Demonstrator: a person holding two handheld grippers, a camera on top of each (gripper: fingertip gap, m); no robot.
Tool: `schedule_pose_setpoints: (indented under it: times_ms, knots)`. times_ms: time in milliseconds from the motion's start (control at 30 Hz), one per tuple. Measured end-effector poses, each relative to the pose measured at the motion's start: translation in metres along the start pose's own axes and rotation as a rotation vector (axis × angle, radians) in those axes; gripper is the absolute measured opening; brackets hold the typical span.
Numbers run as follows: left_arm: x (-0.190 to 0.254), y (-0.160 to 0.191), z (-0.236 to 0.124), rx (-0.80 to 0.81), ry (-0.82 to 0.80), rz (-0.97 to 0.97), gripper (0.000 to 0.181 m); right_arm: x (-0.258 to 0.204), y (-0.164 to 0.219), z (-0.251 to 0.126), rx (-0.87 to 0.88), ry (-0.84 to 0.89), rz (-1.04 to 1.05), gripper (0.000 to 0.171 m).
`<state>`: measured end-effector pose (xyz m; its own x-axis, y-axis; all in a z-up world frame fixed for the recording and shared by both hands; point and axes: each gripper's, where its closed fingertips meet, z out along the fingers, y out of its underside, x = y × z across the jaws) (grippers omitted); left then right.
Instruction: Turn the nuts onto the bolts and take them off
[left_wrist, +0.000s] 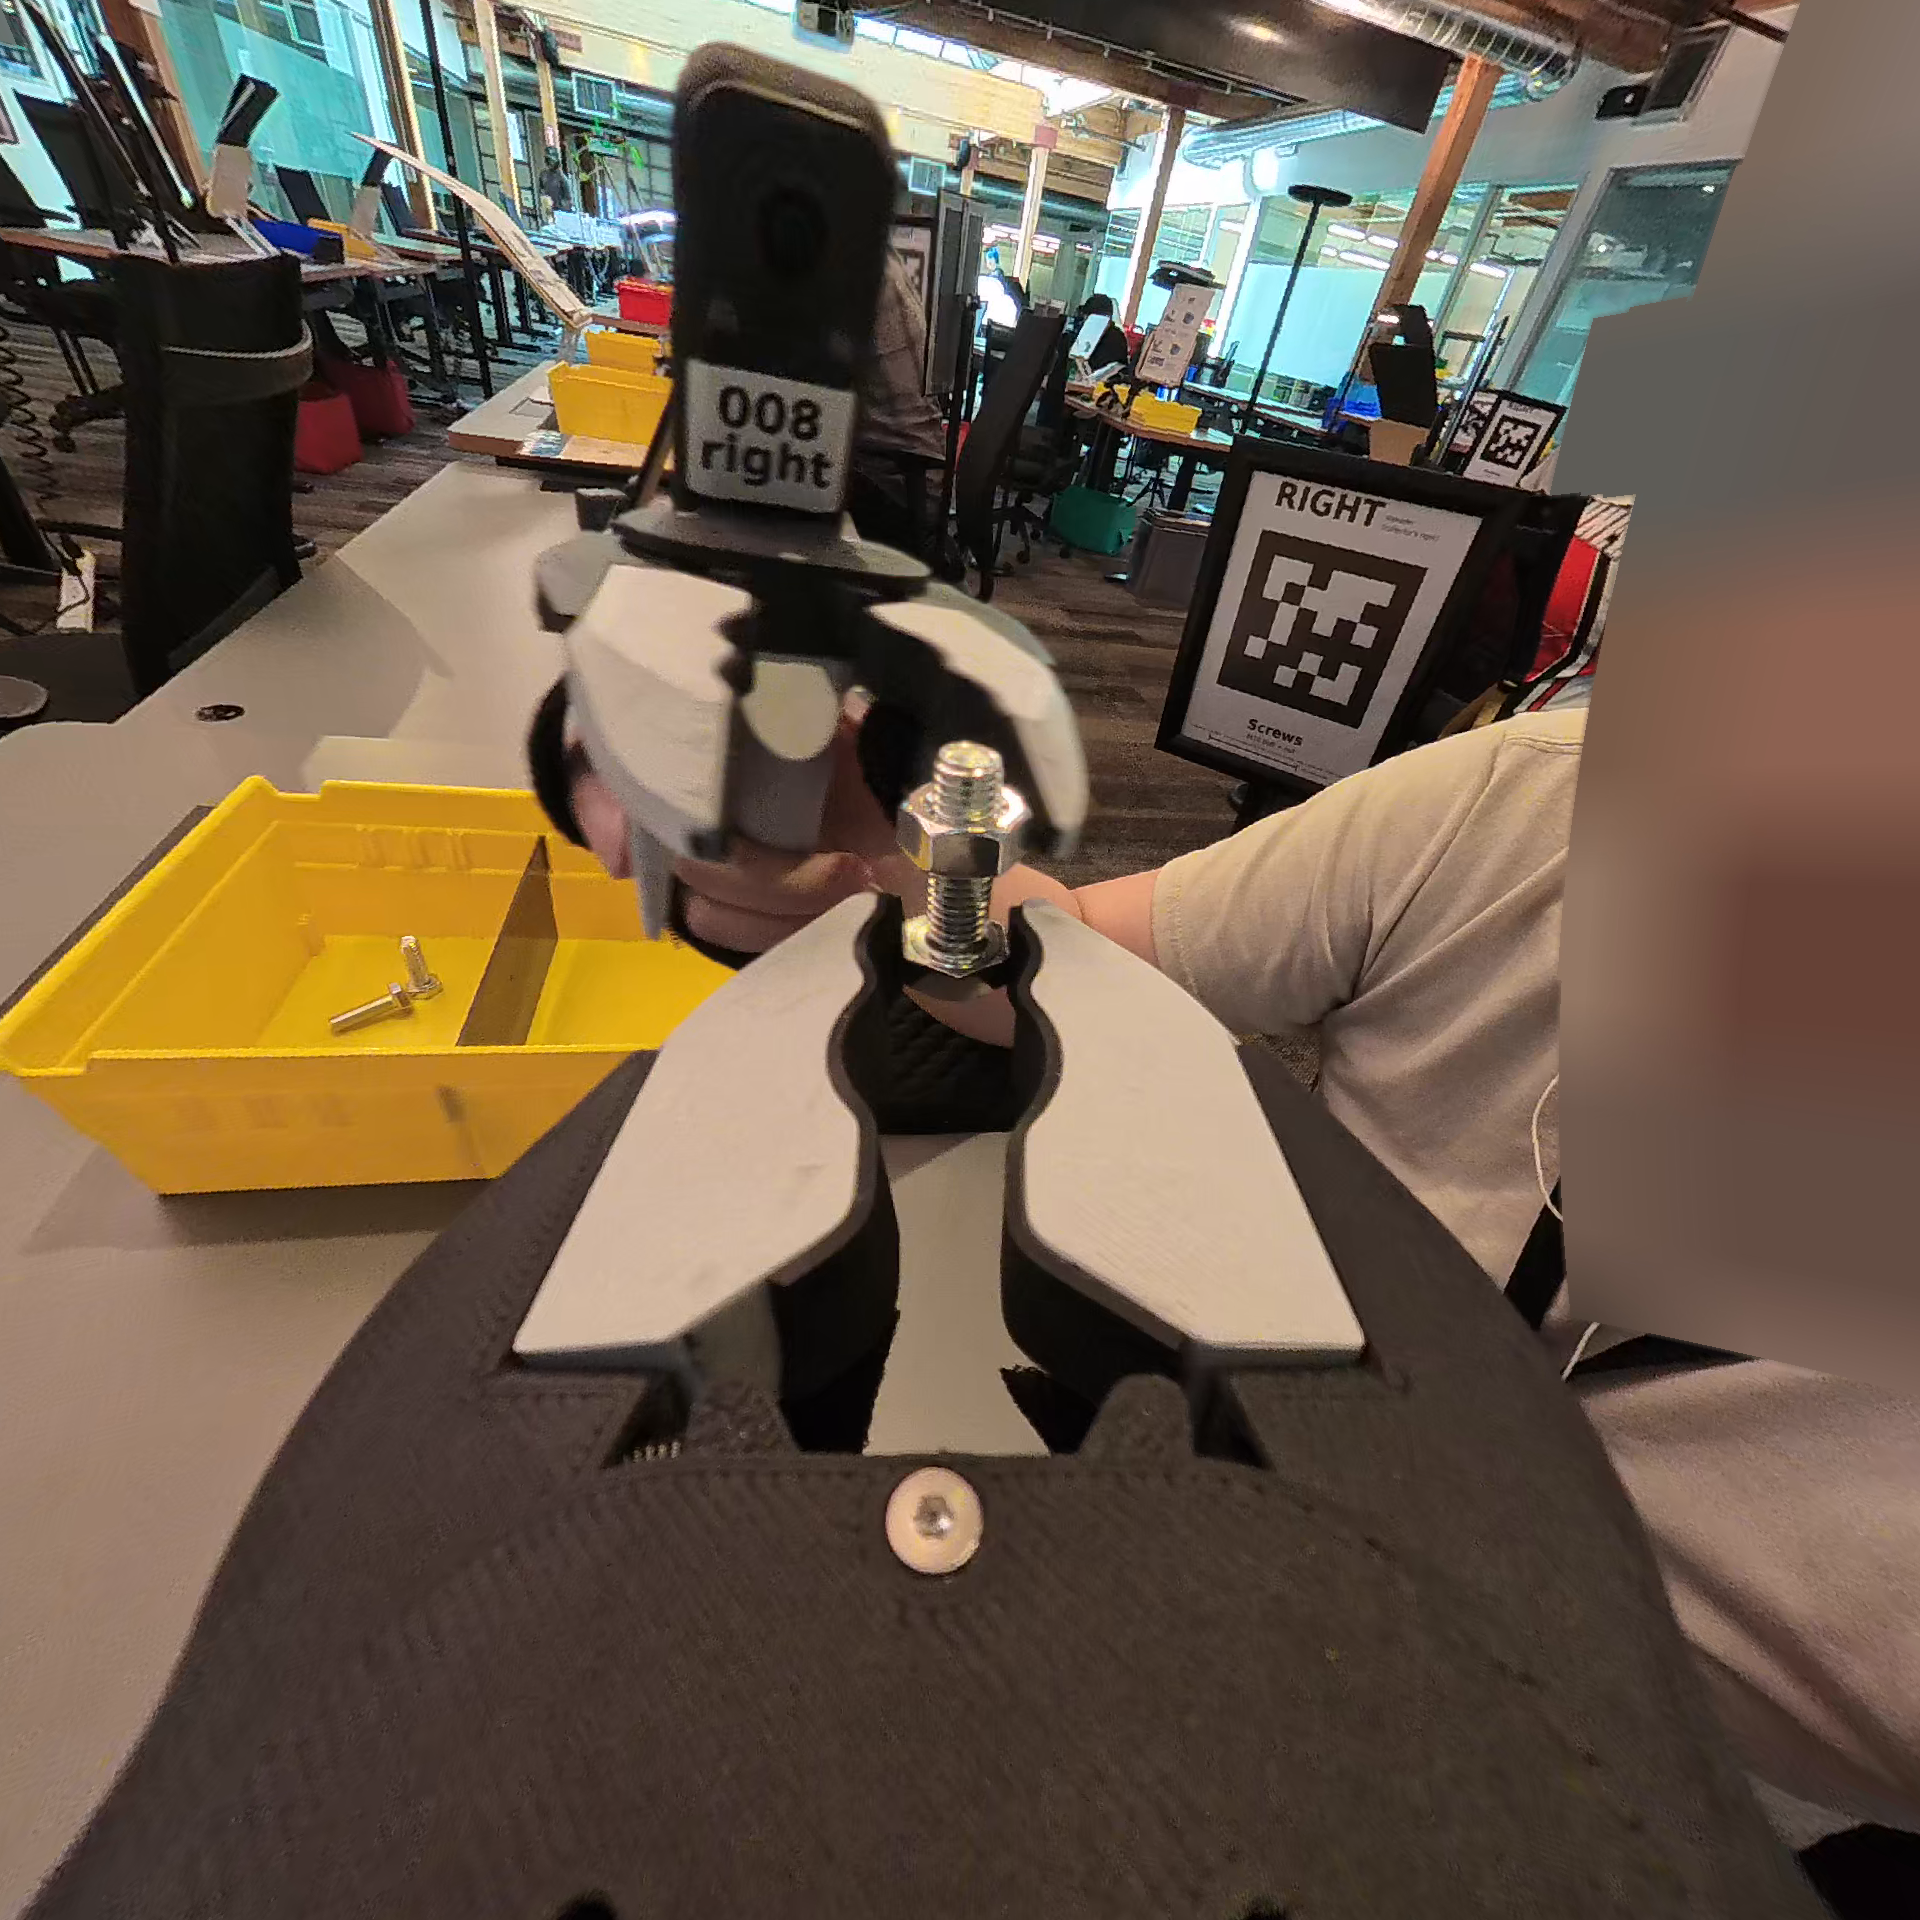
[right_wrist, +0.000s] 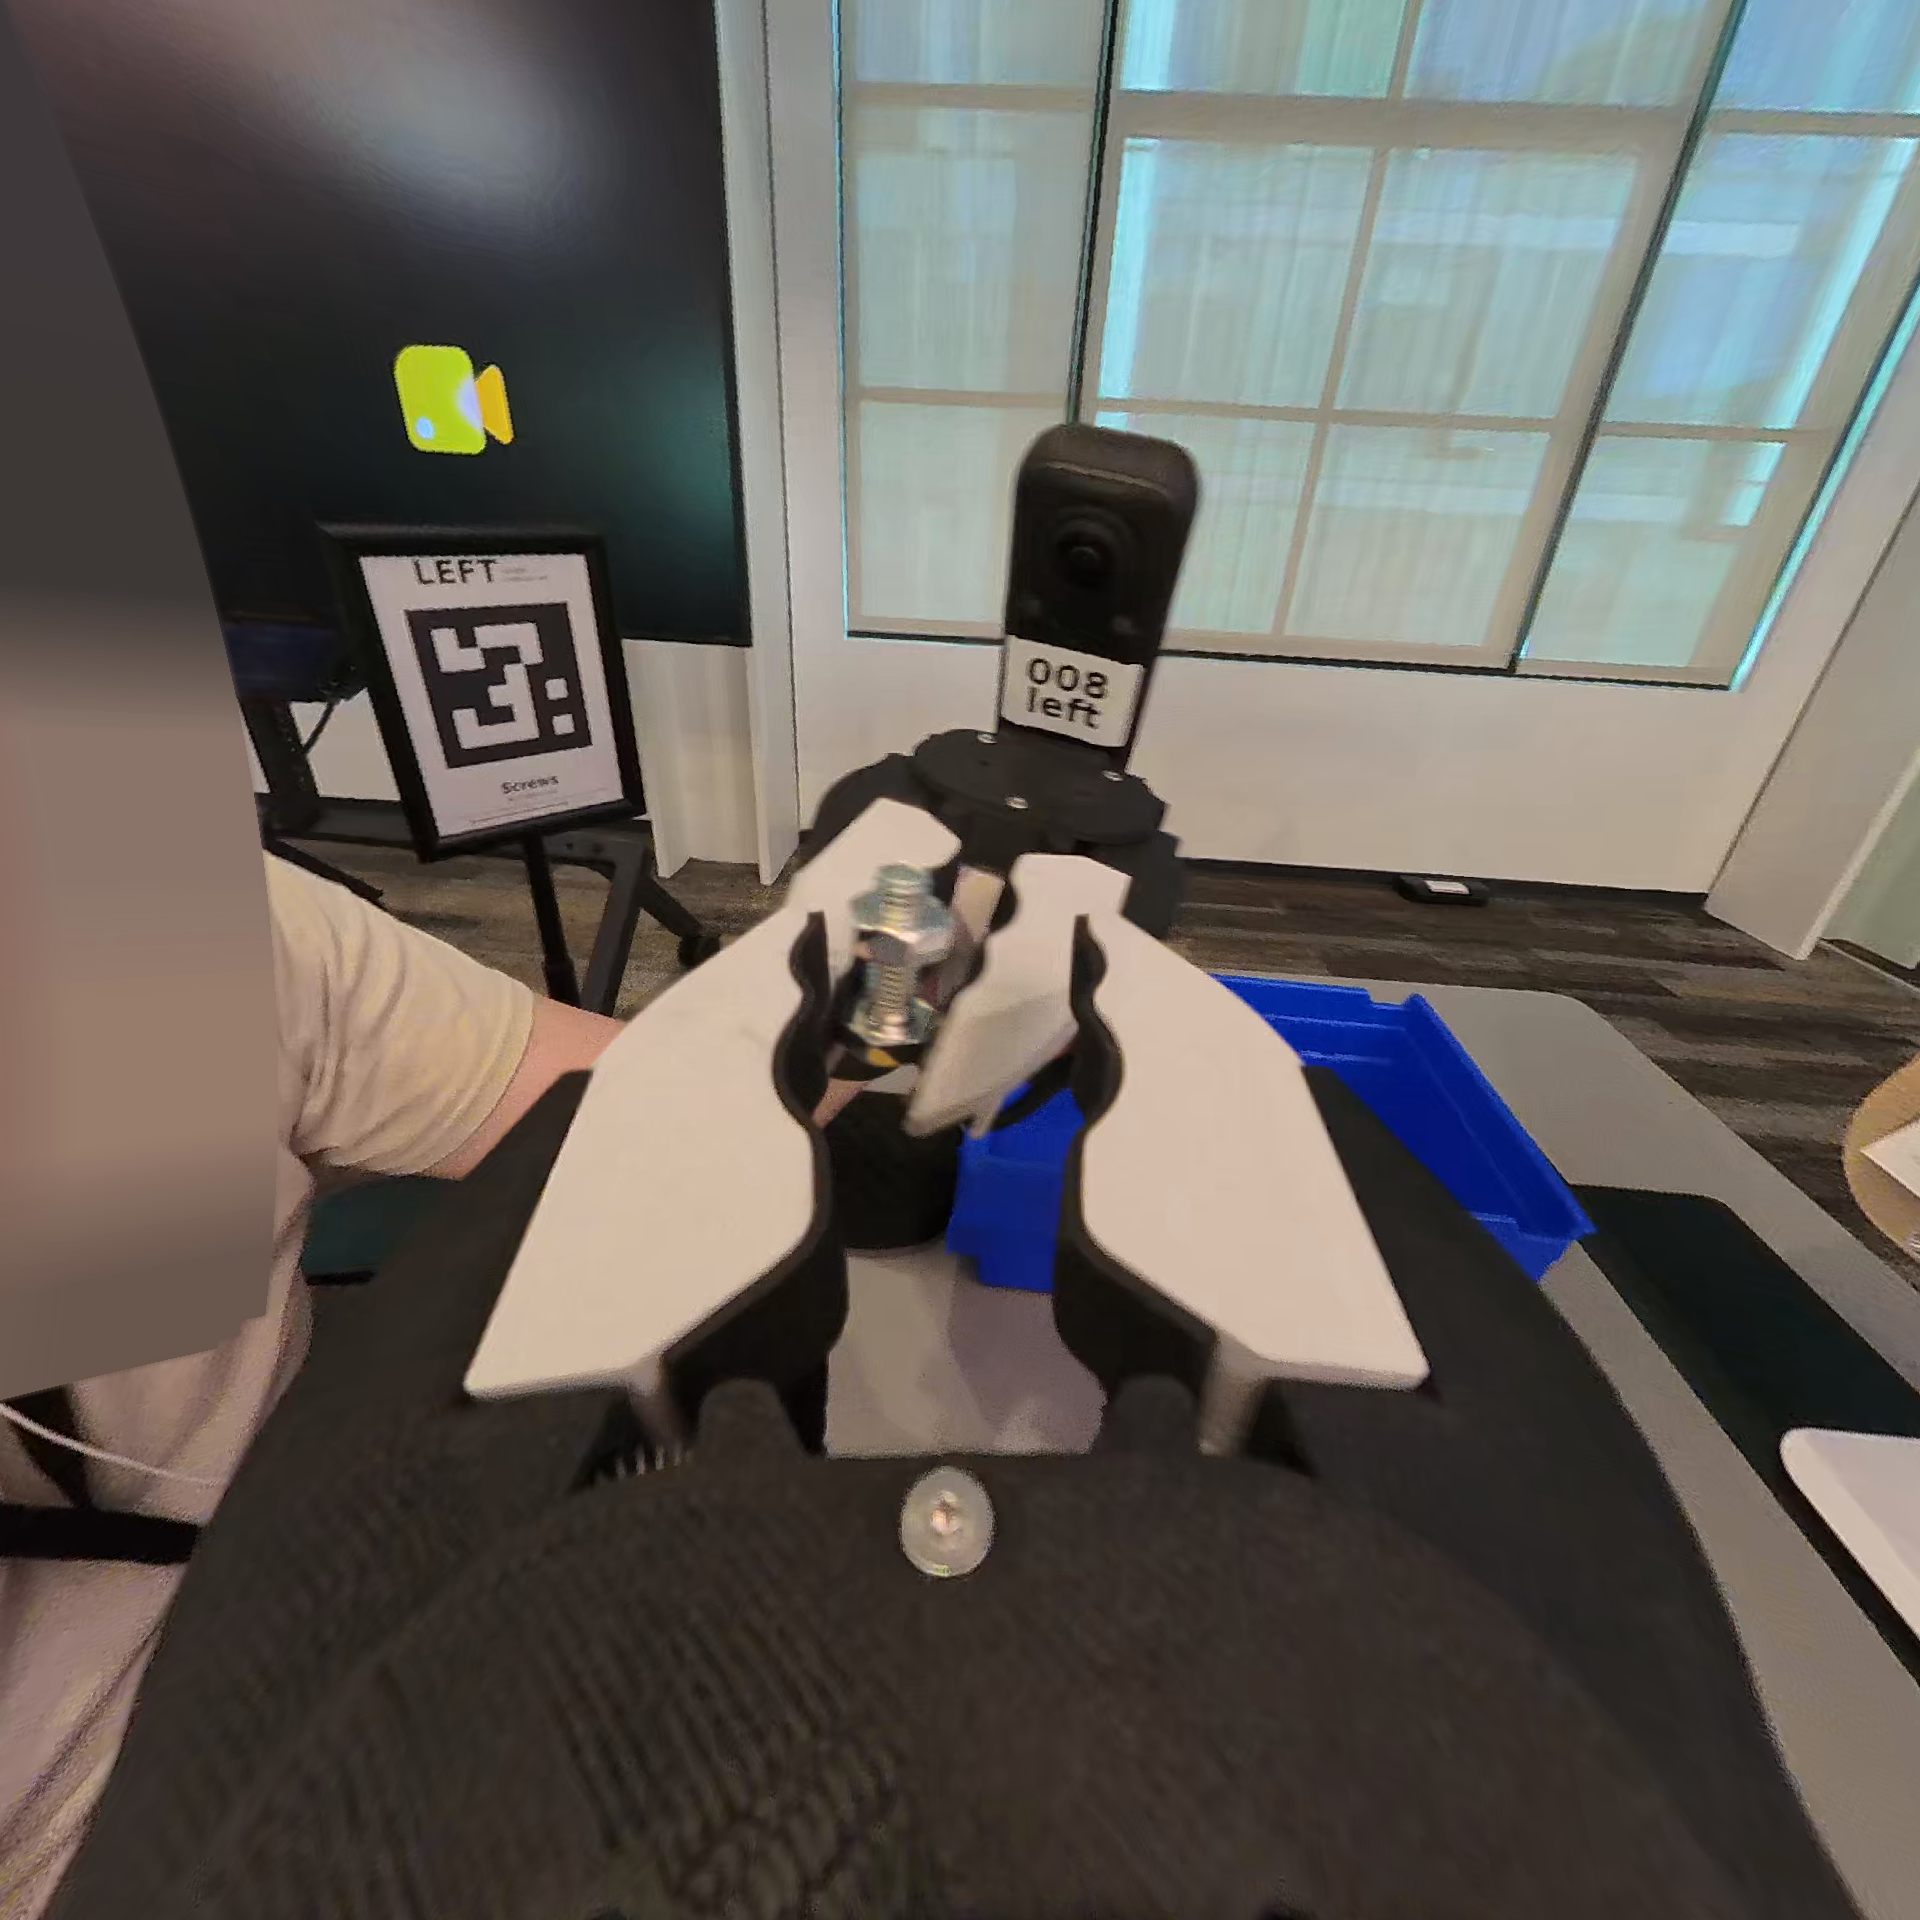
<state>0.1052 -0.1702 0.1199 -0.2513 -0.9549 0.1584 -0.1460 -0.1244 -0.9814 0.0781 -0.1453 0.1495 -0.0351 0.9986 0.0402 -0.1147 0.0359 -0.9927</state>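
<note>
— What has the left gripper (left_wrist: 951, 940) got?
— Its fingers pinch the head of a bolt (left_wrist: 956, 894), standing upright at their tips.
— The nut (left_wrist: 964, 826)?
— Midway up the thread.
— The right gripper (right_wrist: 940, 997)?
— Narrow around that nut; contact unclear.

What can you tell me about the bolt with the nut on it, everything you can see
The bolt is bright silvery metal, threaded along its shank, standing upright in the air with its hex head at the bottom. The left tool is shut on that head. A matching hex nut sits partway down the threads, with a few bare turns above and more below. The right tool hangs close beside the nut, blurred, so contact is unclear. The right wrist view shows the same bolt.
</note>
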Motion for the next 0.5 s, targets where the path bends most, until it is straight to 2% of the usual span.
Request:
schedule_pose_setpoints:
  times_ms: [133, 300, 400, 433, 500]
  knots:
    - [0.004, -0.002, -0.001, 0.002, -0.002, 0.010, 0.019, 0.015, -0.005, -0.018, 0.054, -0.013, 0.086, 0.048]
    - [0.003, 0.003, 0.004, -0.030, -0.010, 0.017, 0.019, -0.016, -0.005, 0.006, 0.032, -0.065, 0.015, 0.057]
    - [0.007, 0.002, 0.005, -0.028, 0.009, 0.018, 0.018, -0.001, 0.001, 0.004, 0.021, -0.017, 0.014, 0.058]
    - [0.007, 0.001, 0.004, -0.024, -0.004, 0.019, 0.018, 0.006, -0.001, -0.003, 0.047, -0.013, 0.039, 0.065]
    - [0.009, -0.002, 0.001, -0.013, 0.004, 0.018, 0.018, 0.017, -0.007, -0.014, 0.094, -0.003, 0.092, 0.066]
